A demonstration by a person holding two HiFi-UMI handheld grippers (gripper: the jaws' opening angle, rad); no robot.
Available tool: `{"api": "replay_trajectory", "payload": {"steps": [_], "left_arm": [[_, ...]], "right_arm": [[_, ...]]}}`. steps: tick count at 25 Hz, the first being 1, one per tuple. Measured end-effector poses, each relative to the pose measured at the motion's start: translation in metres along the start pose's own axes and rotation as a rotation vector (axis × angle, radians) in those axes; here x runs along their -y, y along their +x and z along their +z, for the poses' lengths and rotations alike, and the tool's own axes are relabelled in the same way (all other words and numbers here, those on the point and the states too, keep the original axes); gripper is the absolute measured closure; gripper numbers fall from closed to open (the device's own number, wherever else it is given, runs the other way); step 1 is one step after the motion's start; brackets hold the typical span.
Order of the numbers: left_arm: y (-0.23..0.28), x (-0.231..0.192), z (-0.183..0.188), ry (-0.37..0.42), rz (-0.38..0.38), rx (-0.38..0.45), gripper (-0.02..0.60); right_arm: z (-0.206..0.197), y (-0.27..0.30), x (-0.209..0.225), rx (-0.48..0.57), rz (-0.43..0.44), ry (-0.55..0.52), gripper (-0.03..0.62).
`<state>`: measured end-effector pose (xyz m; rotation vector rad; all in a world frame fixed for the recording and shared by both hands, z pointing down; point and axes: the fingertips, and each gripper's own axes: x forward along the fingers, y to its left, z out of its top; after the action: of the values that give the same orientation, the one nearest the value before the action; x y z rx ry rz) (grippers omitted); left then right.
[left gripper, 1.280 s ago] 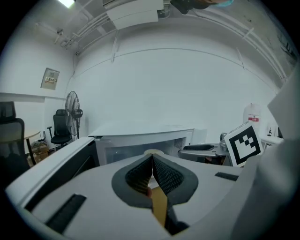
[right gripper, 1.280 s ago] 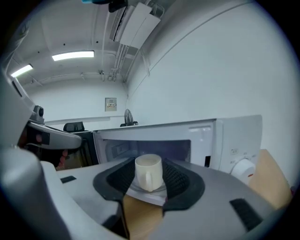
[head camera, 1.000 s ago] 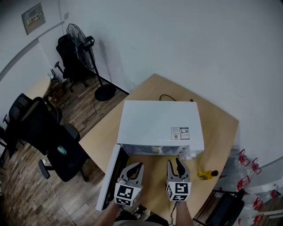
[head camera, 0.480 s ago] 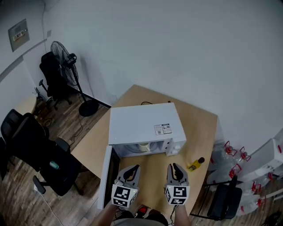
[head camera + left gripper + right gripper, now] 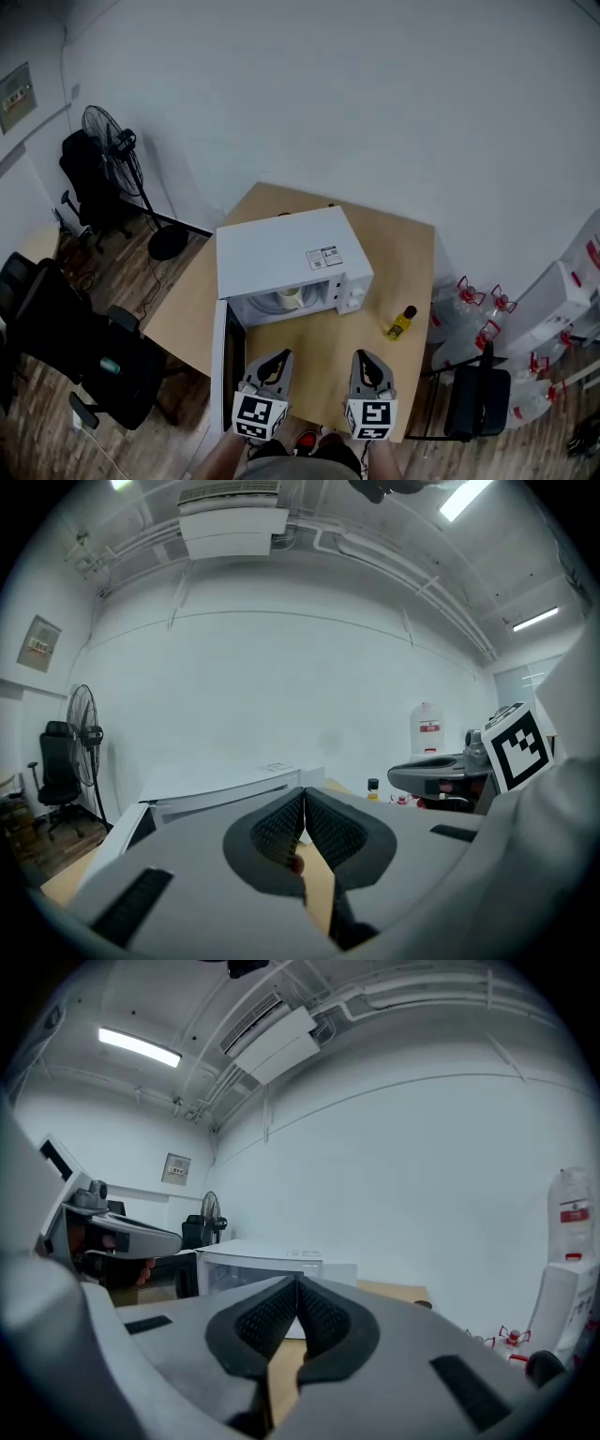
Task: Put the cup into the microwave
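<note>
White microwave (image 5: pixel 281 253): sits on the wooden counter (image 5: pixel 319 349), its door (image 5: pixel 221 361) swung wide to the left so the cavity can be reached.
Cup (image 5: pixel 292 298): pale and upright inside the cavity, just behind the opening; the placing looks done.
Left claw (image 5: pixel 304 792): pressed together on nothing, held near level, well short of the microwave.
Right claw (image 5: pixel 298 1282): jaws have just been closing and now meet with nothing between them, likely parked because the cup needs no more handling.
Yellow bottle (image 5: pixel 401 323): stands to the right of the microwave, apart from it and uninvolved.
</note>
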<state>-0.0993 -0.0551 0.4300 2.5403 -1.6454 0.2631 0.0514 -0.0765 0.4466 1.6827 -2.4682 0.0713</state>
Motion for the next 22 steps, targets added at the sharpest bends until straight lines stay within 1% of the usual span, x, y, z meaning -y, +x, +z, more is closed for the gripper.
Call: {"api": "replay_trajectory", "payload": {"steps": [8, 22], "left_arm": [[-0.014, 0.013, -0.003, 0.012, -0.034, 0.001, 0.558], [-0.010, 0.013, -0.003, 0.013, -0.037, 0.002, 0.558]], "right_arm": [[-0.004, -0.025, -0.009, 0.005, -0.014, 0.010, 0.576], [-0.004, -0.026, -0.005, 0.005, -0.018, -0.004, 0.577]]}}
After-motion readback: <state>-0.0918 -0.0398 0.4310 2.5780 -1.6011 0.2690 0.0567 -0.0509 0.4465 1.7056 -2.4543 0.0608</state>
